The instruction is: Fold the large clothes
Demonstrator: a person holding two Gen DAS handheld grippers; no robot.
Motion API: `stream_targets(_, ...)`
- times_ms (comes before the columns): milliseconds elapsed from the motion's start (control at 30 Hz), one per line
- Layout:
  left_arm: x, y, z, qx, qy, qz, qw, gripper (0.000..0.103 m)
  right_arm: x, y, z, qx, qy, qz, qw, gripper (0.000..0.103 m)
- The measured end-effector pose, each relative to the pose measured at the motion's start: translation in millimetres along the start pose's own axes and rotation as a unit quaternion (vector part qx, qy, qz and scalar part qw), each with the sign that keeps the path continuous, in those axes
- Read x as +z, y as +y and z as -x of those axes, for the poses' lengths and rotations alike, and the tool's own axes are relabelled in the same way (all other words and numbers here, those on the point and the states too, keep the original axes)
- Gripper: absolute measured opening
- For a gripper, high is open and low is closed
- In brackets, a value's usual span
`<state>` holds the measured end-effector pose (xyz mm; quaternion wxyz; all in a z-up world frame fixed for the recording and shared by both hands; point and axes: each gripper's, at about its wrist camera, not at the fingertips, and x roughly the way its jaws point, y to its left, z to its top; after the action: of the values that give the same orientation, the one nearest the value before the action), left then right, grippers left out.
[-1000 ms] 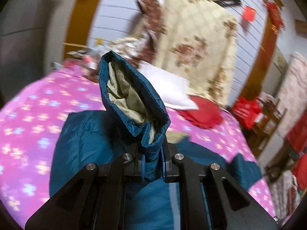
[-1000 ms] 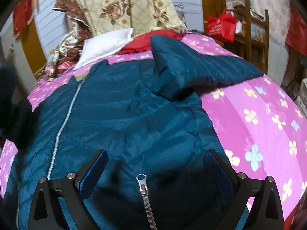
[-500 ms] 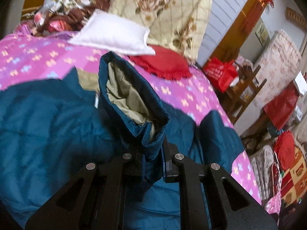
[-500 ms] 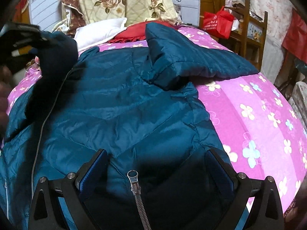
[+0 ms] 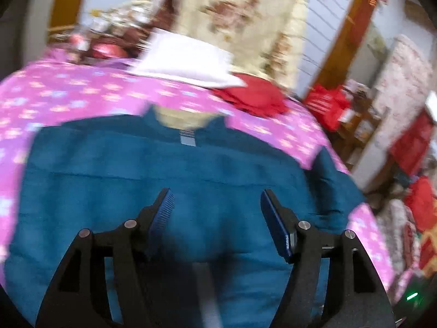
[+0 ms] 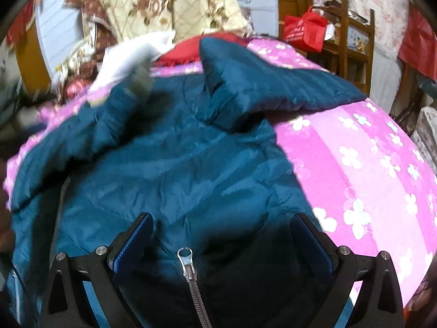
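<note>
We hold our left gripper point(image 5: 217, 210) spread wide, gripping nothing, above the teal jacket point(image 5: 169, 180) lying on the pink bedspread point(image 6: 363, 180). Our right gripper point(image 6: 222, 235) gapes too, the zipper pull point(image 6: 186, 262) at six o'clock.

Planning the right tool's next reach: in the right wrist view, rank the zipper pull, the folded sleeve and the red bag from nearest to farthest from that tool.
1. Zipper pull: between the open right tool's fingers, on the jacket.
2. Folded sleeve: ahead, lying toward the right.
3. Red bag: beyond the bed, upper right, by wooden furniture.
</note>
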<state>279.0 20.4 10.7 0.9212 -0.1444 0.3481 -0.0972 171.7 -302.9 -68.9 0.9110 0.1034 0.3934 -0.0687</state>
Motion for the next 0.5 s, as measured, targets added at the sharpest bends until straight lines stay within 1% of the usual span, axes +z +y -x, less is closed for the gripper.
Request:
stream_targets(67,1,31,8,0.037,-0.012,0.017,0.9991,0.067,10,-6,18,0.026,-0.006,-0.010,1.000,0.101)
stream_targets(100,1,49,11,0.065,-0.020,0.031,0.9972,0.067,17,-7,24,0.036,-0.003,-0.011,0.999,0.101)
stream_targets(133,2,67,12,0.097,-0.025,0.051,0.9936,0.068,28,-5,29,0.054,0.003,-0.008,0.999,0.101)
stream_targets(167,2,85,11,0.118,-0.024,0.073,0.9900,0.068,42,-1,32,0.074,0.011,0.007,0.997,0.101)
stream_targets(200,4,99,9,0.129,-0.022,0.090,0.9873,0.068,55,6,31,0.086,0.014,0.024,0.996,0.101)
stream_targets(233,3,114,6,0.144,-0.021,0.103,0.9839,0.068,65,12,29,0.090,0.014,0.038,0.995,0.101)
stream_targets(267,1,126,4,0.159,-0.017,0.114,0.9805,0.068,79,22,22,0.093,0.014,0.060,0.994,0.101)
stream_targets(300,0,141,1,0.184,-0.002,0.135,0.9736,0.068,87,29,14,0.104,0.014,0.074,0.992,0.101)
stream_targets(367,-4,161,3,0.198,0.009,0.168,0.9657,0.068,105,48,-18,0.153,0.016,0.103,0.983,0.100)
stream_targets(400,-6,169,4,0.202,0.014,0.181,0.9624,0.068,109,52,-33,0.159,0.012,0.104,0.982,0.100)
stream_targets(433,-8,178,1,0.211,0.027,0.191,0.9582,0.068,111,53,-48,0.163,0.010,0.102,0.981,0.100)
stream_targets(467,-10,183,-1,0.217,0.038,0.197,0.9555,0.068,113,52,-71,0.167,0.014,0.096,0.981,0.100)
stream_targets(500,-12,187,-7,0.216,0.047,0.204,0.9537,0.068,112,52,-86,0.162,0.021,0.092,0.982,0.093)
